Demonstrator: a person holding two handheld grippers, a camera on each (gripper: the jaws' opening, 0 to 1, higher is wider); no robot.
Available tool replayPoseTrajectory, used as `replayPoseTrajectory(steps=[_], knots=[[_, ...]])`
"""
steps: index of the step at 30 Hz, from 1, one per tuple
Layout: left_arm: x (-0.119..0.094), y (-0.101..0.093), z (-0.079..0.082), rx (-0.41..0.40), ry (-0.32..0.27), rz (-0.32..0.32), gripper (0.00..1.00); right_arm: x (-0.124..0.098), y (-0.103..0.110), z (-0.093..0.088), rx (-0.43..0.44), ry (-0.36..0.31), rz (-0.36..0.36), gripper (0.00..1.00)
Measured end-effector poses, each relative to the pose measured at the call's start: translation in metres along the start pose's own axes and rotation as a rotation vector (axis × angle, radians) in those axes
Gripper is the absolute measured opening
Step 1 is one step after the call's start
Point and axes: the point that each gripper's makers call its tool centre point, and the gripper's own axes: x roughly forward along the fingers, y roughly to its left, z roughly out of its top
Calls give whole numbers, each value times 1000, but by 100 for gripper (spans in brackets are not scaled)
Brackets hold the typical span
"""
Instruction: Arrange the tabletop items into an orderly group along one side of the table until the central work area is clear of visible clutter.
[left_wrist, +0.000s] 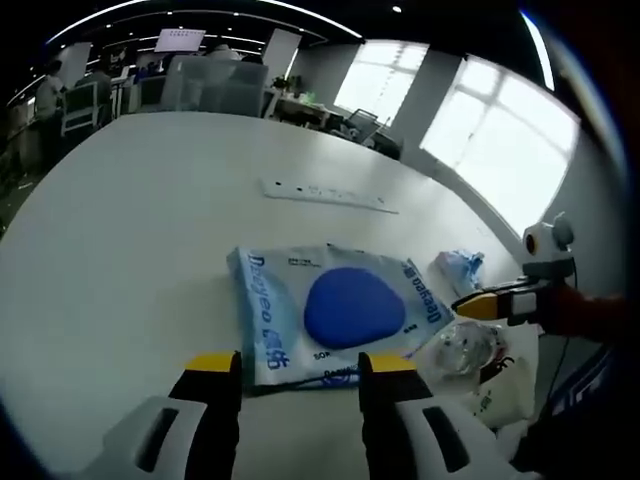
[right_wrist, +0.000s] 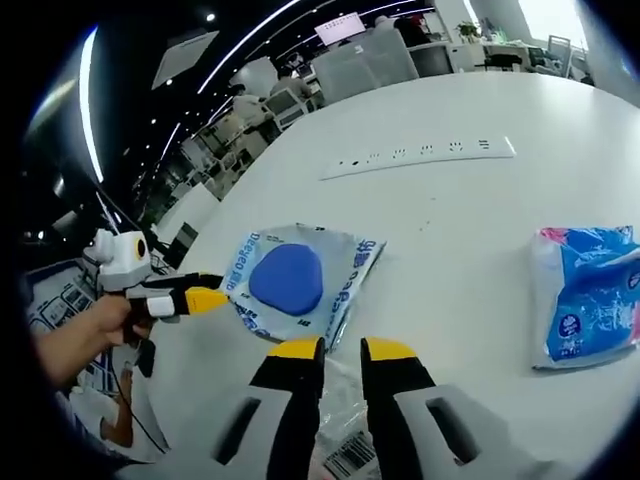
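Cut off, covered, too small to read

At 3 o'clock the blue-and-pink packet (right_wrist: 588, 295) ran past the frame; at 6 the barcoded clear bag (right_wrist: 345, 440) lay under the jaws; the blue pouch's (left_wrist: 335, 312) small print was illegible.

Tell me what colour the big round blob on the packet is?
Blue blob, on a light-blue packet; clearest in the left gripper view.

white power strip (left_wrist: 328, 194) flat on table; office desks, bright windows (left_wrist: 500, 140) behind.

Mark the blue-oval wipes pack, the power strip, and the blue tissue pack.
wipes pack (left_wrist: 345, 308), left gripper view, on its blue oval lid
power strip (right_wrist: 420, 157), right gripper view, mid-length of its top
tissue pack (right_wrist: 590, 295), right gripper view, middle of its wrapper
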Motion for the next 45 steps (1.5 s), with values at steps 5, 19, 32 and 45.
replayPoseTrajectory(steps=[5,19,32,45], knots=[[3,4,-3,-11,11,1,35,4,0,-1,38,14,24,3],[7,21,-4,-5,19,44,6,9,-5,-4,-13,45,28,0],[-2,8,12,53,-19,35,0,3,-3,2,-100,13,4,0],[-10,-26,33,75,-67,8,0,-14,-20,21,-94,-70,-36,0]])
